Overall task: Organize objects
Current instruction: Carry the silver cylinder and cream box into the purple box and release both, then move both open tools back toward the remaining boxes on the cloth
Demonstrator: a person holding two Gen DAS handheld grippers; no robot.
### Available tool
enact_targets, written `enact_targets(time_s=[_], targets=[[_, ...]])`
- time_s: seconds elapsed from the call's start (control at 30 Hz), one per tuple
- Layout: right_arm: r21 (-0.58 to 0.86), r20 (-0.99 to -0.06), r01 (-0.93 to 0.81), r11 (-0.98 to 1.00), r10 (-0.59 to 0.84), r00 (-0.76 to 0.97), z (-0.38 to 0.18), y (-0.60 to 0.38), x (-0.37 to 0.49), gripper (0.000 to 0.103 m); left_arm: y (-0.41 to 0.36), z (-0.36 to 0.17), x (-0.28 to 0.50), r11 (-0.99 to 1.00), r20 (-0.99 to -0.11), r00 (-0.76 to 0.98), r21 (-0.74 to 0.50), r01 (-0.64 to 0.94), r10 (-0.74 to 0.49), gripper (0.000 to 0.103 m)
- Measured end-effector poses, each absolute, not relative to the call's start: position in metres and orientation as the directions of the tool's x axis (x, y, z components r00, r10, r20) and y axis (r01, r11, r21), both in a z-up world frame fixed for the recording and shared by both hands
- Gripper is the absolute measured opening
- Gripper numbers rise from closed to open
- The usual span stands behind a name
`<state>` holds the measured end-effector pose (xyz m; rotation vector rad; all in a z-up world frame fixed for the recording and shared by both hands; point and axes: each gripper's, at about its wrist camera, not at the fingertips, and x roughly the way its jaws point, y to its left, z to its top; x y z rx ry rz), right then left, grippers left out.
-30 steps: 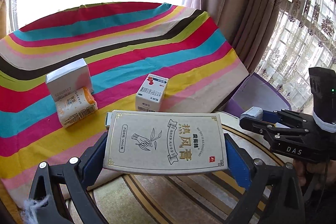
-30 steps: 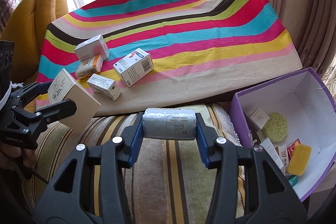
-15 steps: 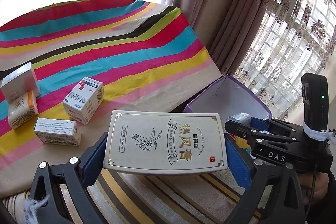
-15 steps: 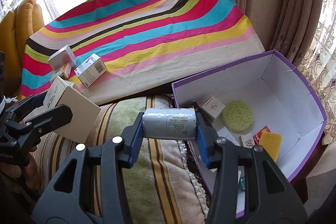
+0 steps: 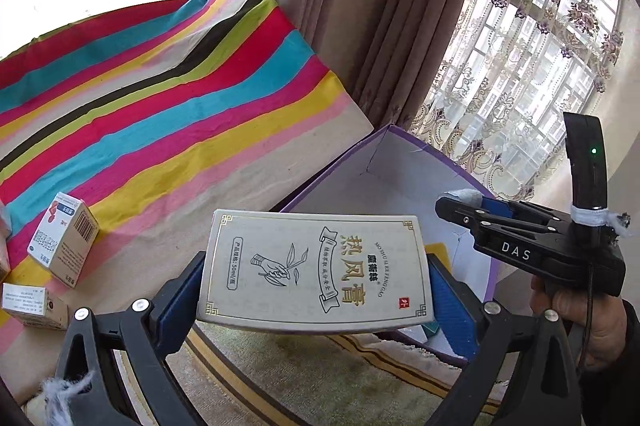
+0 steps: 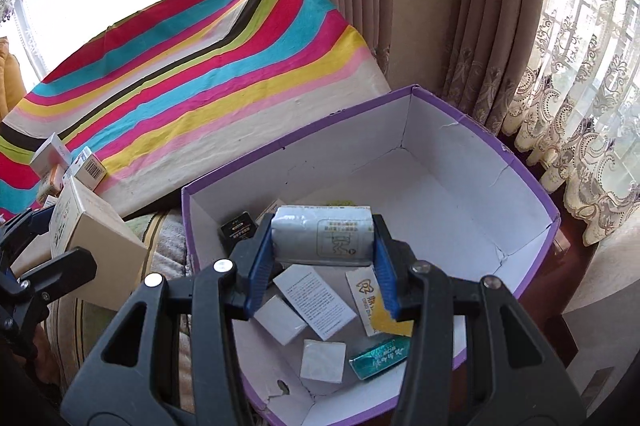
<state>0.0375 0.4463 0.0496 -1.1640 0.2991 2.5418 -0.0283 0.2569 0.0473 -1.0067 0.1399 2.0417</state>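
Over the purple box point(image 6: 400, 98), the right tool point(image 6: 323, 241) was pinching a grey-white wrapped packet point(image 6: 323, 238) by its ends, hanging above small cartons, a leaflet, a teal pack point(image 6: 379, 353) and a yellow sponge point(image 6: 390, 322) already inside. Left tool point(image 5: 316, 274) was clamped on a flat cream herbal-ointment box point(image 5: 316, 272), held near the box's left wall but not yet over the opening. My read: release the packet low over the bare back half of the box floor so it doesn't bounce off the clutter, pull the right tool clear, then bring the ointment box in flat. Three or four cartons point(image 5: 64, 238) were left on the striped cloth point(image 5: 160, 98). Hard to tell: the packet's print was too small to read, the tool fingers hid the contents under them, and the left view cropped the cartons at its edge.
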Motion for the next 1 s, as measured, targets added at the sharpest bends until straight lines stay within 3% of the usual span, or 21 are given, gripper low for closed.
enact_targets(time_s=[0.47, 0.63, 1.0], targets=[[0.026, -0.760, -0.487, -0.873, 0.300, -0.577, 0.054, 0.502, 0.045, 0.050, 0.338, 0.042, -0.038, -0.576, -0.706, -0.254, -0.260, -0.775, 0.661, 0.101], [0.027, -0.760, -0.496, -0.868, 0.304, -0.574, 0.053, 0.506, 0.046, 0.070, 0.351, 0.038, -0.044, -0.566, -0.709, -0.214, -0.307, -0.765, 0.672, 0.103], [0.033, -0.766, -0.494, -0.869, 0.295, -0.571, 0.053, 0.506, 0.046, 0.076, 0.337, 0.038, -0.047, -0.598, -0.698, -0.226, -0.350, -0.721, 0.680, 0.103]])
